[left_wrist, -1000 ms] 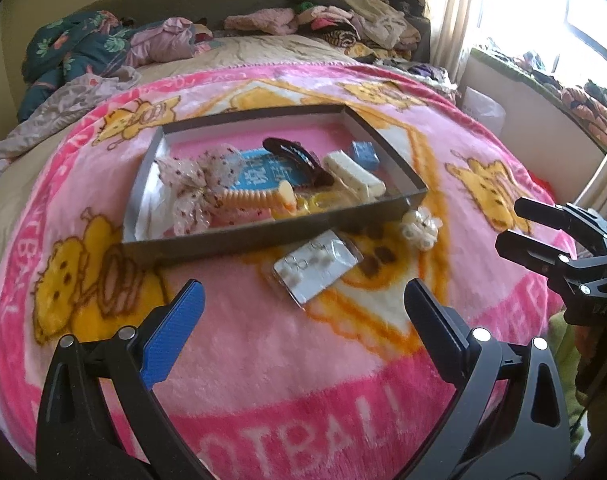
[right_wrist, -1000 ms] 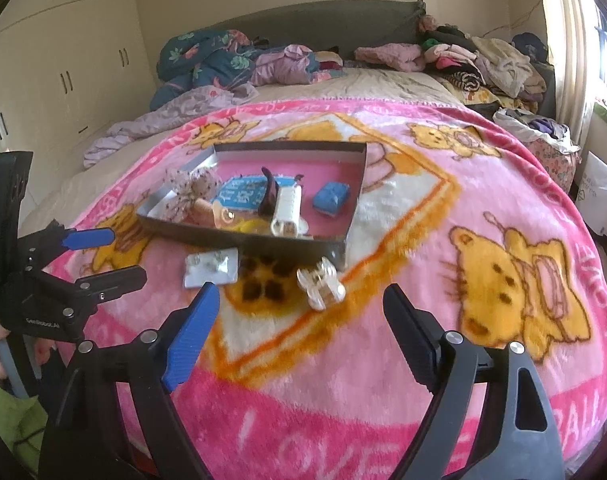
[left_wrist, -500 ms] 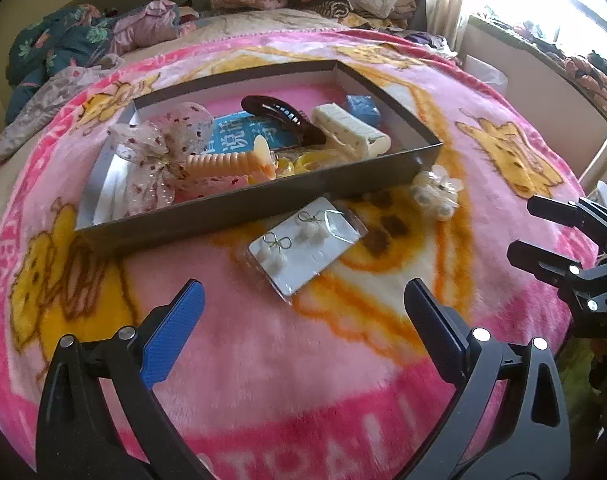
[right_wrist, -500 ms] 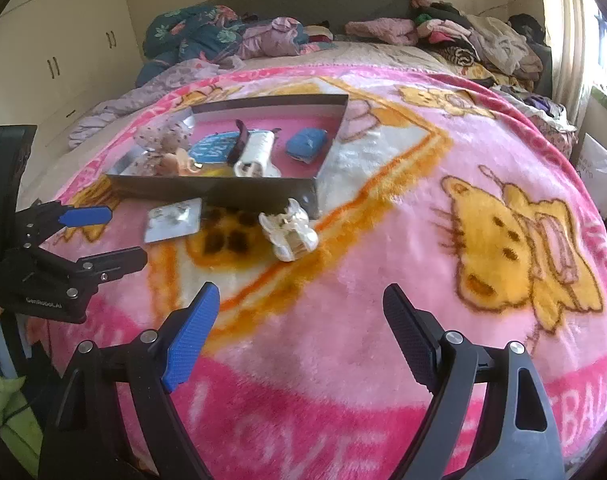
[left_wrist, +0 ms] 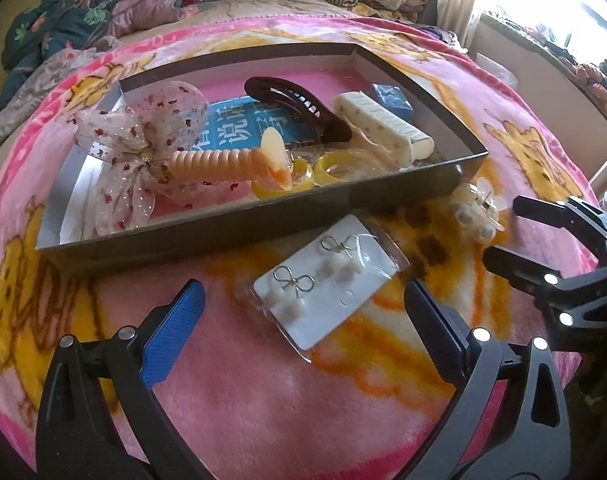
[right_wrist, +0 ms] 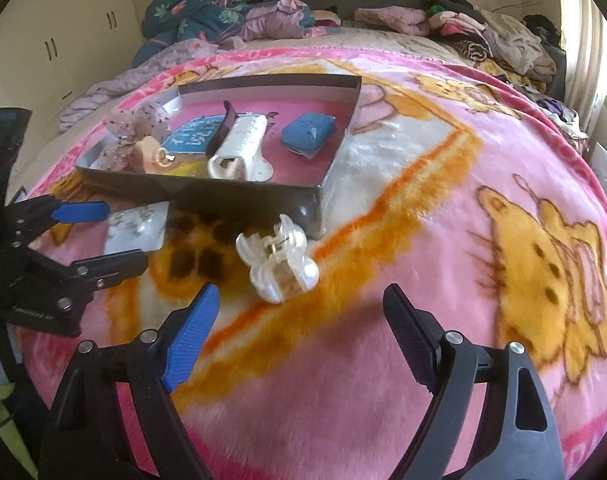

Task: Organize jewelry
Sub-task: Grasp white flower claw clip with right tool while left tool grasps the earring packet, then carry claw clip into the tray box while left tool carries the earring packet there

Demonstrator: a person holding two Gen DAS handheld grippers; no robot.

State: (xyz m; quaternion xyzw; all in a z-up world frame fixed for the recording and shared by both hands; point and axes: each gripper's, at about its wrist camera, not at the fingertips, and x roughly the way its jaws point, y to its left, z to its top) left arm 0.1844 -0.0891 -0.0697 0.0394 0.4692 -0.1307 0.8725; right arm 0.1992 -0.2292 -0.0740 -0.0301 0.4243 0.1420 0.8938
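A dark shallow tray [left_wrist: 239,222] [right_wrist: 239,196] on the pink blanket holds hair clips, a bow, a blue card and a small blue box. A white earring card [left_wrist: 323,286] [right_wrist: 137,226] lies in front of the tray, just ahead of my open, empty left gripper [left_wrist: 299,330] [right_wrist: 103,236]. A pearly white claw clip [right_wrist: 277,262] [left_wrist: 477,210] lies by the tray's near corner, just ahead of my open, empty right gripper [right_wrist: 299,336] [left_wrist: 503,232].
The pink cartoon blanket [right_wrist: 443,208] covers the bed. Piles of clothes [right_wrist: 483,36] and a floral quilt [right_wrist: 199,16] lie at the head of the bed. Wardrobe doors [right_wrist: 63,40] stand at the left, a window [left_wrist: 575,8] at the right.
Both grippers have moved forward and lower: the left toward the earring card, the right toward the claw clip. Both stay open.
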